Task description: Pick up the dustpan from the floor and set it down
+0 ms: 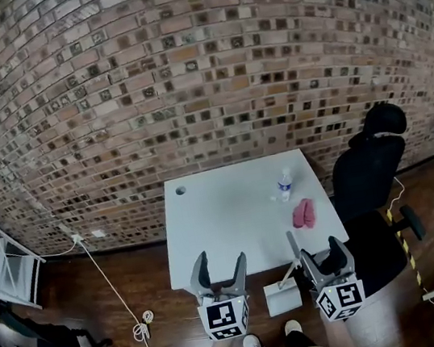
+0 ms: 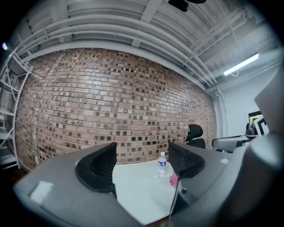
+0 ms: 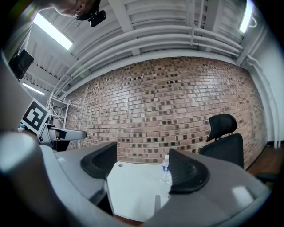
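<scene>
Both tongs are held level, aimed over the white rectangular table (image 1: pixel 230 207) at the red-brown brick wall (image 1: pixel 188 91).

Left gripper (image 1: pixel 220 262): jaws spread, nothing between them.
Right gripper (image 1: pixel 317 251): likewise spread and empty.

The flat white dustpan (image 1: pixel 283 299) sits on the dark wooden floor (image 1: pixel 163 299) just in front of the table. From above it lies between my two tongs and below them, its thin handle slanting up toward the right one. Not yet picked up.

My judgement: I hold the jaws apart so that either can drop over that handle, and the right is nearer. The clear plastic water bottle (image 1: pixel 284 185) and crumpled pink cloth (image 1: pixel 303 214) on the table play no part.
</scene>
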The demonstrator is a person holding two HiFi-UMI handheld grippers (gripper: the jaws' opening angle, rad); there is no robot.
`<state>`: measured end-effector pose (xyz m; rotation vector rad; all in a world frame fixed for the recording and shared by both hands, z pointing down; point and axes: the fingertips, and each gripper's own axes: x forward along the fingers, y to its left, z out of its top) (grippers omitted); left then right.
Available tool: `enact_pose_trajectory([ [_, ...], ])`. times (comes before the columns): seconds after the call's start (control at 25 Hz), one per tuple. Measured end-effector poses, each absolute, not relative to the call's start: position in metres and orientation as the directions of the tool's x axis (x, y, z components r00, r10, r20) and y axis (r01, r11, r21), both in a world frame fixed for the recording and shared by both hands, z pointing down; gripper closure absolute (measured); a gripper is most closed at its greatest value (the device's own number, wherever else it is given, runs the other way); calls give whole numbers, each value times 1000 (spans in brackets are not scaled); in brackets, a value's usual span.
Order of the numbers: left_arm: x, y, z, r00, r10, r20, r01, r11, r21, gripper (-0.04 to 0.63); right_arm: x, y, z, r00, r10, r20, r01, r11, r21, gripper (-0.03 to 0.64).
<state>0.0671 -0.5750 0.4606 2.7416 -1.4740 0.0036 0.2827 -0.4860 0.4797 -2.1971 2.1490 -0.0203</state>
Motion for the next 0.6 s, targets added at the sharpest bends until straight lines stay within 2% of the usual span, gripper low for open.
enact_pose_trajectory([
  [0.28,98,-597,468,549,-835,35,-835,-548,35,250,315,-503,525,-5,-1000,29,-1000,5,-8,275],
  [0.6,120,-616,464,527,-849,35,-850,-527,15,249,342,-489,656,-71,-965,254,-996,53,-77,278],
])
